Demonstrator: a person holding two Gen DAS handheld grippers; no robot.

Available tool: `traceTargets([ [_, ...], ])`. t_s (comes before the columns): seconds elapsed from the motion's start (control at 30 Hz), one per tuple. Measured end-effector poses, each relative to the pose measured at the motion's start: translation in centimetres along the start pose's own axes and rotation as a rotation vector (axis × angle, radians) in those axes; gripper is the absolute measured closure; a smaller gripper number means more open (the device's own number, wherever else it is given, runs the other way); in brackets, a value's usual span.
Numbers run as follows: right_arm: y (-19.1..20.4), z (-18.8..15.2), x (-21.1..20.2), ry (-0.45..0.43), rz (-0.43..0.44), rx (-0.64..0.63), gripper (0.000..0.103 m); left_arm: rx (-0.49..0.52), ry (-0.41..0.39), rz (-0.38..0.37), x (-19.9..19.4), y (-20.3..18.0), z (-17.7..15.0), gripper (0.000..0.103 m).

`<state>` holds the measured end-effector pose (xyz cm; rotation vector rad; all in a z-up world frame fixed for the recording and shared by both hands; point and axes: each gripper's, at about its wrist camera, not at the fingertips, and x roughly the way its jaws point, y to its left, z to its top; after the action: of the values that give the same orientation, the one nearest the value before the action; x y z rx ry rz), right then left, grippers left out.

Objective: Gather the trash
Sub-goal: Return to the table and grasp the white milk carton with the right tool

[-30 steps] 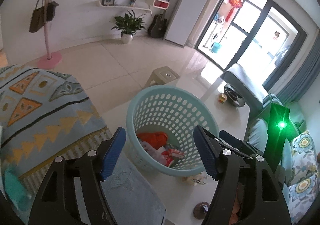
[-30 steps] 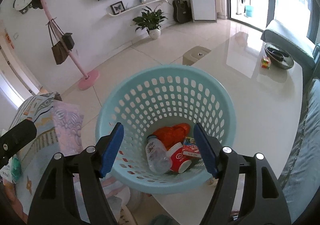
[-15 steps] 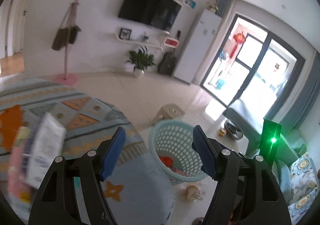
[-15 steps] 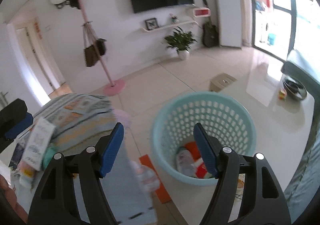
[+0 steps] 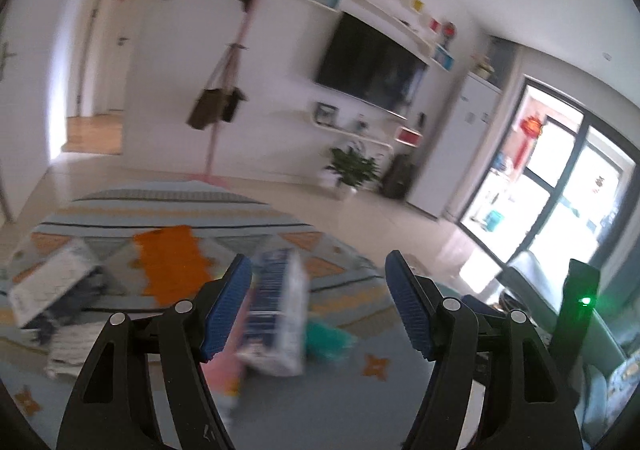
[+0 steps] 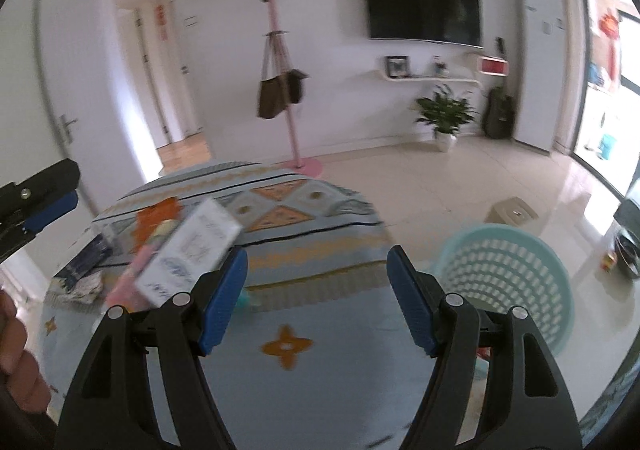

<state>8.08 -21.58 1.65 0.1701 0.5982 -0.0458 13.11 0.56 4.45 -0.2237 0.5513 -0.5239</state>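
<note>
The left tongs are seen at the bottom of the left wrist view with their blue-padded jaws spread wide apart and nothing between them. Behind the left jaw, just left of frame centre, a white and blue carton is seen standing tilted on a patterned cloth; whether that cloth covers a table or a bed cannot be told. A pink item is seen beside the carton at lower centre, and a teal scrap just to its right. A second white packet is seen at the left edge. Both views are blurred.

The right tongs are likewise held apart and empty at the bottom of the right wrist view. In that view the carton appears left of centre above the left jaw, with the pink item against its lower left side. A pale blue perforated basket is seen at the right of the frame on a glossy white table, well apart from the carton. The tip of the other tongs is visible at the left edge, with part of a hand at lower left.
</note>
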Motion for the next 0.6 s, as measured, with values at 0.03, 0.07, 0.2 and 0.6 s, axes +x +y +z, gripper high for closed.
traceTargets([
  [0.03, 0.5, 0.0, 0.2, 0.005, 0.011, -0.004, 0.035, -0.013, -0.006, 0.022, -0.5, 1.3, 0.1, 0.036],
  [0.07, 1.3, 0.2, 0.4, 0.013, 0.029, -0.011, 0.035, -0.021, -0.01, 0.04, -0.8, 2.2, 0.1, 0.036],
  [0.2, 3.5, 0.5, 1.4, 0.026, 0.061, -0.037, 0.035, -0.032, -0.015, 0.134, -1.9, 5.9, 0.5, 0.036],
  [0.6, 7.7, 0.8, 7.5, 0.162, 0.177, 0.011, 0.03, 0.002, 0.152, 0.354, -1.0, 19.2, 0.6, 0.023],
])
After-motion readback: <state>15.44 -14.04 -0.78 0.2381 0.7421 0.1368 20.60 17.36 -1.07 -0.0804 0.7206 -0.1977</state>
